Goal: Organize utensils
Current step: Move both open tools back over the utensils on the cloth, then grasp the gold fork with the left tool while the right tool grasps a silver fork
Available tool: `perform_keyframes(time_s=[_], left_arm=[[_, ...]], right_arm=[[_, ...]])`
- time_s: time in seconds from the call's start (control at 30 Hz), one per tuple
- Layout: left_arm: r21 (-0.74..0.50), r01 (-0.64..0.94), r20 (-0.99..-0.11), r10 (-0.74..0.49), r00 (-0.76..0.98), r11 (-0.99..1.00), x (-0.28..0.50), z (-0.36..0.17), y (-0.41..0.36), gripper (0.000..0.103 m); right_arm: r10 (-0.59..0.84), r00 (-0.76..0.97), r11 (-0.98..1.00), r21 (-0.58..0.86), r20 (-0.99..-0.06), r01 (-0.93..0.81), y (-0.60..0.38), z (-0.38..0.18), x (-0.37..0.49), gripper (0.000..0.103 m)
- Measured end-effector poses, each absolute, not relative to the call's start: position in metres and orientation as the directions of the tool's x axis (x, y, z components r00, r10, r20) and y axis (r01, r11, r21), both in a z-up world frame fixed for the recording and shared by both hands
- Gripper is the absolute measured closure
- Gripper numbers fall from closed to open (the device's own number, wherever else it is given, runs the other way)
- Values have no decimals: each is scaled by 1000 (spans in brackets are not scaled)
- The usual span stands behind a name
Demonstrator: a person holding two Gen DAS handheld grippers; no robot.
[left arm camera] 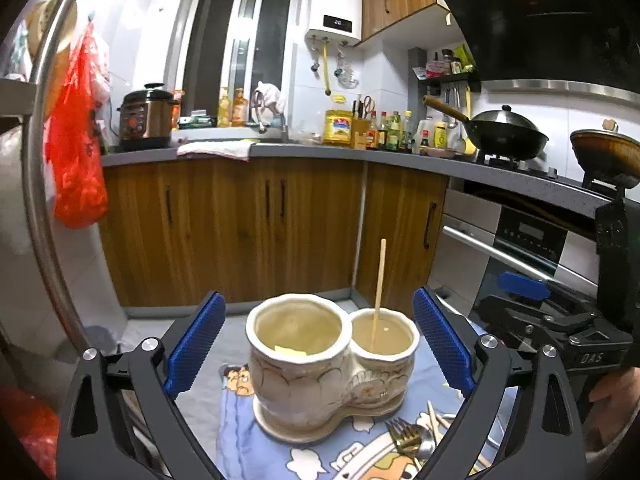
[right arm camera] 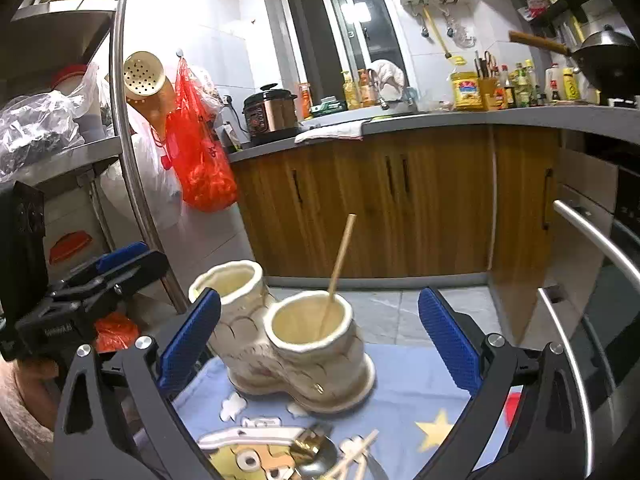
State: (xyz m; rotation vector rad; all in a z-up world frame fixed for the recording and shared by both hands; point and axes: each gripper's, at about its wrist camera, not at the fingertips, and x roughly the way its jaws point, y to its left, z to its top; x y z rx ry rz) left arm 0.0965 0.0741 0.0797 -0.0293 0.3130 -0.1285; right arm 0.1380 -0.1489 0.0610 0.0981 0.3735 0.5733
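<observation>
Both sets of fingers are spread wide and empty, left gripper point(left arm camera: 320, 344) and right gripper point(right arm camera: 320, 344) facing the ceramic holder point(left arm camera: 328, 368). One chopstick point(left arm camera: 378, 292) stands in its smaller cup; the loose utensils point(right arm camera: 340, 460) lie just below my right fingers. I'd dip there, pinch one stick mid-shaft, and lift it clear.

We are looking across a small kitchen where wood-grain cabinets point(left arm camera: 256, 228) are running under a grey countertop point(left arm camera: 320, 152), with white tiled walls point(left arm camera: 304, 80) rising behind and a dark window point(left arm camera: 236, 40) reflecting a ceiling light. A white water heater point(left arm camera: 334, 8) is hanging beside the window, a black range hood point(left arm camera: 552, 20) is looming over a lidded wok point(left arm camera: 506, 132), and a red plastic bag point(left arm camera: 78, 148) is dangling by a steel shelf rack point(right arm camera: 72, 80).
</observation>
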Motion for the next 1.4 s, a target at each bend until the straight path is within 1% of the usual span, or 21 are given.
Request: perform_keyframes(time_s=[0.23,0.4,0.47,0.57,0.7,0.87,1.0,1.2,1.27,1.33,1.4], left_arm=[[-25,78,-340,-82,937,997,79,75,57,6],[-45,119,-385,-127,914,992,74,63,43,6],[-38,135,-411,-138,901,990,73,53,35,6],[-59,148,-464,-158,871,987,76,37,27,6],[-43,136,-529,-138,837,990,77,14,19,6],[-57,159,-602,-161,782,986,77,-16,11,6],[-70,198,-659,-194,727,978,78,-33,0,6],[-83,205,-702,-203,683,975,85,-48,-4,7],[-100,196,-714,-207,669,976,88,-51,-2,7],[-106,186,-724,-204,659,977,91,-54,1,8],[-98,176,-734,-190,652,980,93,-56,3,9]], right_arm=[[465,813,881,88,-351,-466,-178,49,111,5],[453,797,888,118,-399,-445,-205,31,108,5],[441,791,893,120,-424,-434,-214,21,108,5],[421,780,901,114,-464,-418,-224,8,109,5],[411,733,903,130,-541,-410,-236,-13,111,5],[372,691,914,113,-620,-391,-242,-37,108,5],[362,668,918,123,-650,-377,-245,-50,108,5],[396,643,901,142,-656,-410,-231,-51,108,5],[405,635,891,127,-657,-436,-220,-50,107,9],[405,624,885,116,-668,-451,-211,-51,108,21],[411,606,878,118,-681,-464,-203,-53,110,27]])
